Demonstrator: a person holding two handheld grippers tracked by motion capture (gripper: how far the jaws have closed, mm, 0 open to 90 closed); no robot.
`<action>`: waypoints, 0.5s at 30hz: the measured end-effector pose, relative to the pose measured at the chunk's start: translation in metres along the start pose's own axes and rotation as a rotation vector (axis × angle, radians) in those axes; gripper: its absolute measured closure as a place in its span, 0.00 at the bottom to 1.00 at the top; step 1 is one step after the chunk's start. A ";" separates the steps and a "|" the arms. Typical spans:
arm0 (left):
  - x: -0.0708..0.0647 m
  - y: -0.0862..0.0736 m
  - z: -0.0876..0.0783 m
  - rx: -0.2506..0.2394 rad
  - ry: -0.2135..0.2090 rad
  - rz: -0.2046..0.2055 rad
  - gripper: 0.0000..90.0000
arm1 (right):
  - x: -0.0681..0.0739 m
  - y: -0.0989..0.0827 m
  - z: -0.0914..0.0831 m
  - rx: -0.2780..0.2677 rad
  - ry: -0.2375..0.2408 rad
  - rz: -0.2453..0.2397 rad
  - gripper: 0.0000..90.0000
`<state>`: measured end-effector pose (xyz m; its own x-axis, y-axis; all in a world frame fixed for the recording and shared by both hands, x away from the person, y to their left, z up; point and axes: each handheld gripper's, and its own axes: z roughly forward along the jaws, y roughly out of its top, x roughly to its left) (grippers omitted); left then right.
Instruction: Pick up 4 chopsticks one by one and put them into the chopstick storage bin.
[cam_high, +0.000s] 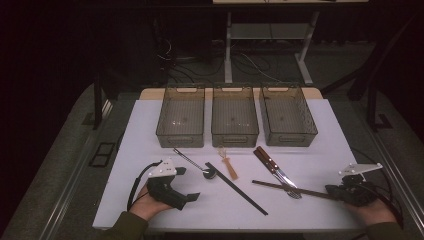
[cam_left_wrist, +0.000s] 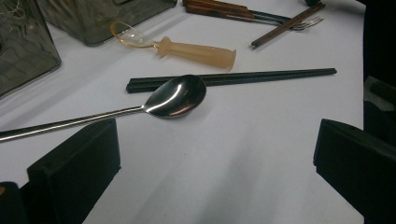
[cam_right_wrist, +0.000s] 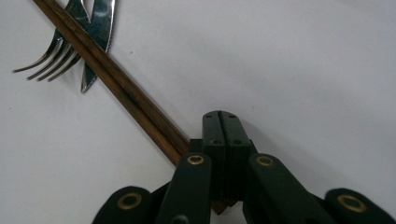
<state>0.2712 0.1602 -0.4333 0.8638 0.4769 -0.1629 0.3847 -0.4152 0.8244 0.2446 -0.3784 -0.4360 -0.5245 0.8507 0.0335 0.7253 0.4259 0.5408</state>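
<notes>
Brown chopsticks (cam_high: 295, 190) lie on the white table (cam_high: 150, 120), crossing the fork (cam_right_wrist: 44, 58) and knife (cam_right_wrist: 100, 32) tips. Right gripper (cam_right_wrist: 222, 126) jaws pressed together beside the chopsticks' near end, clamping nothing visible. Left gripper (cam_left_wrist: 215, 163) spread wide, empty, near the steel spoon (cam_left_wrist: 175, 95).

Brown wooden chopsticks (cam_right_wrist: 121, 91), black chopsticks (cam_left_wrist: 233, 78), silver spoon (cam_left_wrist: 175, 95), translucent amber spoon (cam_left_wrist: 187, 49), white table (cam_high: 310, 165)

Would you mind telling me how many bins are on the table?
3, in a row along the table's far edge: left bin, middle bin, right bin. All look empty; none seems hidden.
</notes>
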 end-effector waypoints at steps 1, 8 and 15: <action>-0.001 0.000 0.000 -0.006 0.000 -0.007 0.00 | 0.001 -0.001 0.000 0.002 0.005 0.001 0.99; 0.000 0.000 0.000 -0.002 0.000 -0.001 0.00 | 0.003 -0.004 -0.003 0.006 0.012 -0.008 0.99; 0.000 0.000 0.000 0.003 -0.001 0.000 0.00 | 0.008 -0.007 -0.005 0.013 0.023 -0.037 0.99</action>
<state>0.2712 0.1598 -0.4336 0.8642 0.4759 -0.1633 0.3853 -0.4173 0.8231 0.2326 -0.3760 -0.4350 -0.5611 0.8271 0.0328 0.7110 0.4613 0.5308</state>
